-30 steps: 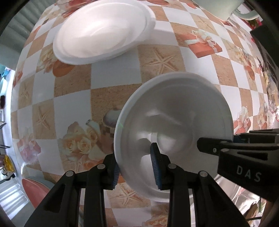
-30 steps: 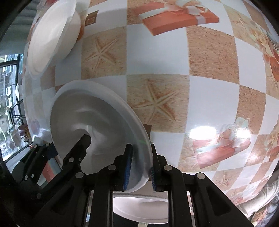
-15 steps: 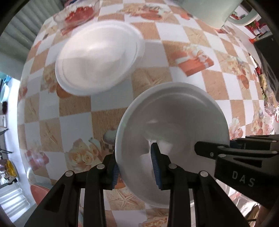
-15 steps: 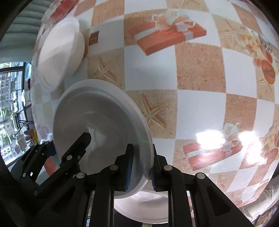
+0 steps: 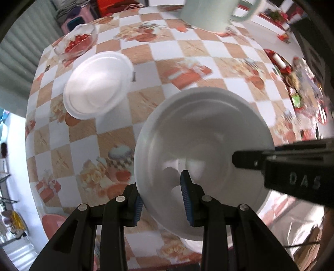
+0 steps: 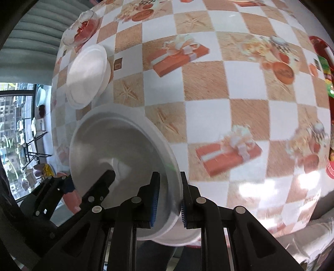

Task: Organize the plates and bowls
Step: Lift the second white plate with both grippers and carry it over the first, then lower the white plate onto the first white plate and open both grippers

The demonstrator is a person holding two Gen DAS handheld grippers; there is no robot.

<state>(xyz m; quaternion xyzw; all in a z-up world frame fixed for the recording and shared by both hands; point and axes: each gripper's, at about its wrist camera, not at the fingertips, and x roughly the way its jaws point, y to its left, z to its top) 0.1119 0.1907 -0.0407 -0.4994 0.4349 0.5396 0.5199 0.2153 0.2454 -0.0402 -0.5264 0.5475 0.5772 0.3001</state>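
Observation:
Both grippers hold one white bowl (image 5: 204, 133) above the checkered tablecloth (image 5: 177, 48). My left gripper (image 5: 161, 201) is shut on its near-left rim. My right gripper (image 6: 168, 201) is shut on the opposite rim of the bowl (image 6: 117, 154); its fingers (image 5: 250, 160) reach in from the right in the left wrist view. A white plate with a bowl on it (image 5: 97, 84) sits on the table far left, also in the right wrist view (image 6: 87, 75). Another white dish (image 6: 179, 237) lies under the held bowl at the table's near edge.
A glass bowl of red fruit (image 5: 76, 42) stands at the far left corner. A pale green mug (image 5: 208, 14) stands at the back. Red wrapped items (image 5: 300, 83) lie at the right. The tablecloth edge (image 5: 41, 198) drops off near left.
Both grippers have lifted and pulled back with the bowl, so the table and the far plate look smaller and farther. Both grips are unchanged.

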